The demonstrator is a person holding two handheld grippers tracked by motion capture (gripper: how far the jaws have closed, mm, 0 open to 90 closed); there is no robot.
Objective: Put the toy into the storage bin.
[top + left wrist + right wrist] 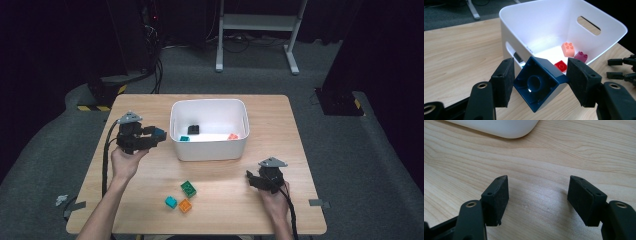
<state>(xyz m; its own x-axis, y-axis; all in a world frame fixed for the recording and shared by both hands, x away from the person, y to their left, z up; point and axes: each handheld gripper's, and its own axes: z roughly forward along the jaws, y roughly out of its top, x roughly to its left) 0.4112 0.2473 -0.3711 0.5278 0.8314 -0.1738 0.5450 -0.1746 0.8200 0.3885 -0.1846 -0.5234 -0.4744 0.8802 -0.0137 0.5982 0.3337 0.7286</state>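
My left gripper [156, 135] is shut on a dark blue brick [539, 83], held in the air just left of the white tub [209, 150]. The brick [160, 133] hangs tilted between the pads, hollow underside toward the camera. Inside the tub [524, 25] lie a peach brick [568, 49], a magenta brick [581, 56] and a red brick [560, 66]; the high view also shows a black brick [193, 129] and a teal one [184, 138] there. My right gripper [250, 179] rests low on the table at the right, open, with bare wood between its pads [496, 197].
On the table's front lie a green brick [188, 188], a teal brick [171, 202] and an orange brick [185, 205]. The wooden table [150, 110] ends close behind the tub. A white stand [255, 22] and cables sit on the floor beyond.
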